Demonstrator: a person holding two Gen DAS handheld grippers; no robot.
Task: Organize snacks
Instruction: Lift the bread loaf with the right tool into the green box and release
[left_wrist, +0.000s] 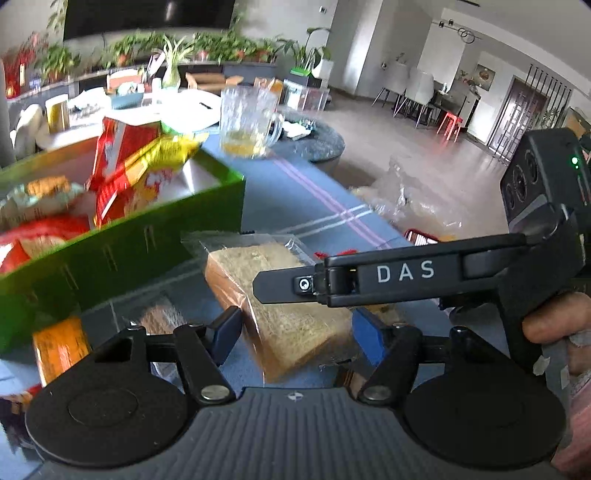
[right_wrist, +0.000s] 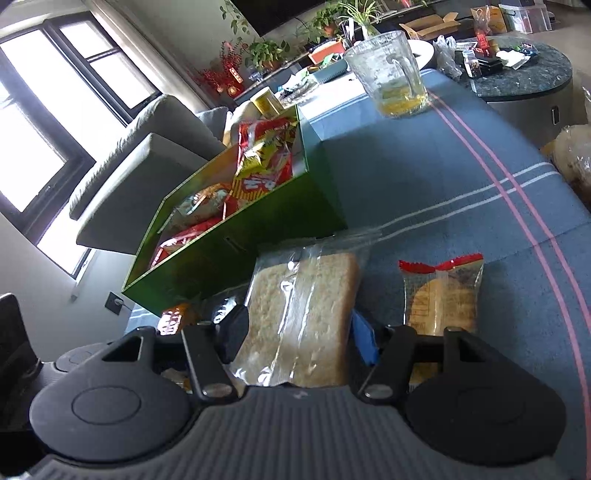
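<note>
A block of sliced bread in clear wrap (left_wrist: 258, 266) (right_wrist: 303, 295) lies on the blue tablecloth beside the green box (left_wrist: 129, 251) (right_wrist: 258, 221). The box holds several red and yellow snack packets (left_wrist: 122, 173) (right_wrist: 262, 162). My left gripper (left_wrist: 297, 332) has its pads against the near end of the bread. In the right wrist view my right gripper (right_wrist: 301, 336) clasps the same bread from both sides. Its black finger (left_wrist: 280, 286) crosses over the bread in the left wrist view. A clear packet with a red top (right_wrist: 441, 295) lies just right of the bread.
An orange packet (left_wrist: 61, 347) (right_wrist: 173, 317) lies by the box's near corner. A glass mug (left_wrist: 247, 122) (right_wrist: 391, 70) with yellow liquid stands further back on the cloth. A clear bag of bread (left_wrist: 413, 192) sits at the table's right edge. A hand (left_wrist: 554, 321) holds the right gripper.
</note>
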